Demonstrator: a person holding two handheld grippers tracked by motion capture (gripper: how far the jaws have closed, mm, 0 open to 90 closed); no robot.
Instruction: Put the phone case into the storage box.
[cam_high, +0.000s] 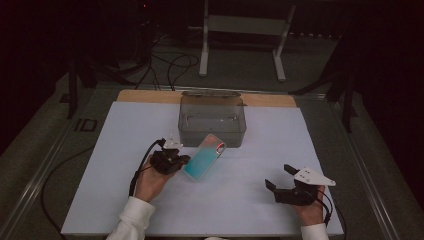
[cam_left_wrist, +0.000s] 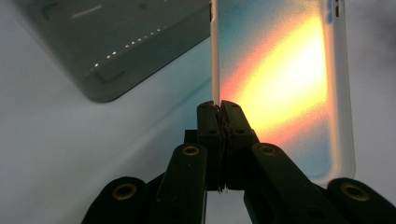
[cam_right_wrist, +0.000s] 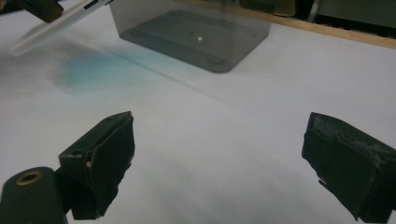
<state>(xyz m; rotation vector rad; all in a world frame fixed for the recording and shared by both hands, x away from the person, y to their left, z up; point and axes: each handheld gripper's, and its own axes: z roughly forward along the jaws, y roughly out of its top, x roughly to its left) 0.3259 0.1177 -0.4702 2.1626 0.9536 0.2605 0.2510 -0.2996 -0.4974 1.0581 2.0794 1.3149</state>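
Beside the empty grey bin (cam_high: 212, 122), left tool (cam_high: 186, 161) grips phone case (cam_high: 205, 157).

Plenty of bare tabletop (cam_high: 250, 200) across the lower middle of the high view, between the two hands, so that lane is wide open. Main obstacle is the grey see-through box (cam_high: 212, 120) at upper centre. The phone case (cam_high: 205, 156), held tilted in the left gripper (cam_high: 184, 161), sits just in front of it, crowding its front wall. Right of the box the tabletop is bare too.
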